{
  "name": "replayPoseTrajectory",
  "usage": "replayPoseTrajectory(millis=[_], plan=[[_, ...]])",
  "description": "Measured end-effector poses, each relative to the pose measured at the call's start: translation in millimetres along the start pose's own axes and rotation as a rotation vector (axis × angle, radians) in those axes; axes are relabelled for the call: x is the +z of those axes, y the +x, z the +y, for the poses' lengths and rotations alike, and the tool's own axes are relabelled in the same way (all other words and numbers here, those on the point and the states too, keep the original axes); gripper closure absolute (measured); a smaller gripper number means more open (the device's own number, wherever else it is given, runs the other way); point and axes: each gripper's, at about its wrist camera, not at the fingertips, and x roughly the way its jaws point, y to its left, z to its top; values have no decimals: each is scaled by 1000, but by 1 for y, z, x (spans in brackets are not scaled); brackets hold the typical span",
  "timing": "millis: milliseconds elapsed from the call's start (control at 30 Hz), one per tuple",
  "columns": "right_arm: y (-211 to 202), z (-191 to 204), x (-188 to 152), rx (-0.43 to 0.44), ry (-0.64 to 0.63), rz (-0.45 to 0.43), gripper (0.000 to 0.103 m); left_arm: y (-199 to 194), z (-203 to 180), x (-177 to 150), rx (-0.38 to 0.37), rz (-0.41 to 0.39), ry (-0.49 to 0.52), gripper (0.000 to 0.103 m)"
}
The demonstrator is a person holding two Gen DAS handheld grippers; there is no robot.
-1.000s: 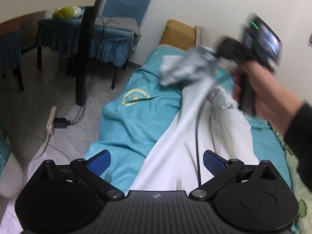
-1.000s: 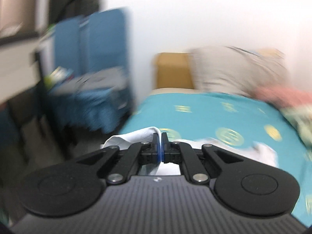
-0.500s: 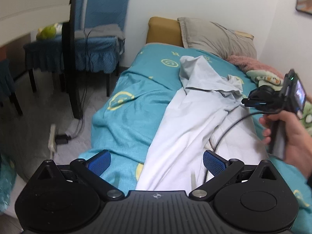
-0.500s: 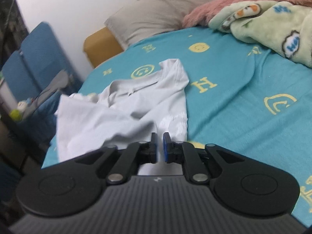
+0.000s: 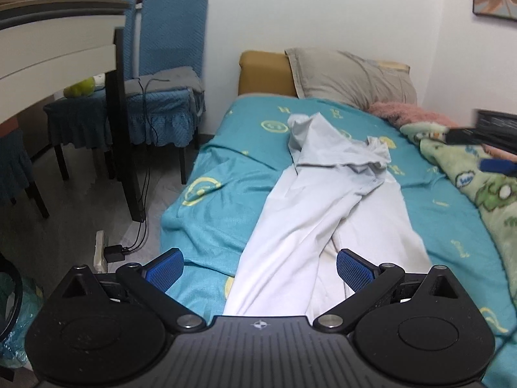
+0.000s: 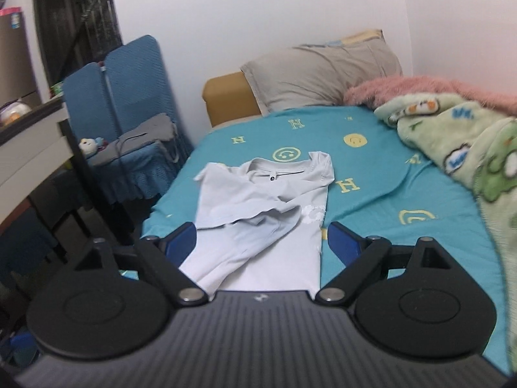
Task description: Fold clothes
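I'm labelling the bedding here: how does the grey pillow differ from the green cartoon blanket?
The grey pillow is plain, while the green blanket is printed with cartoon figures. The pillow leans propped at the head of the bed against the tan headboard; the blanket lies bunched along the bed's right side. The pillow's cover looks smooth and creased, the blanket fleecy. Both rest on the teal sheet, apart from the pale shirt.

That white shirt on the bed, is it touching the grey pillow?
Apart. In the right wrist view, bare teal sheet lies between the white shirt and the grey pillow.
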Motion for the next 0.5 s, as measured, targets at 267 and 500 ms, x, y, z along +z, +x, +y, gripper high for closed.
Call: replayPoseTrajectory(millis=[267, 500], plan=[[-87, 7, -34, 31, -62, -66, 14, -37, -3, 1, -6, -39, -43, 1], [-97, -3, -54, 46, -18, -83, 14, -58, -17, -4, 10, -82, -27, 1]])
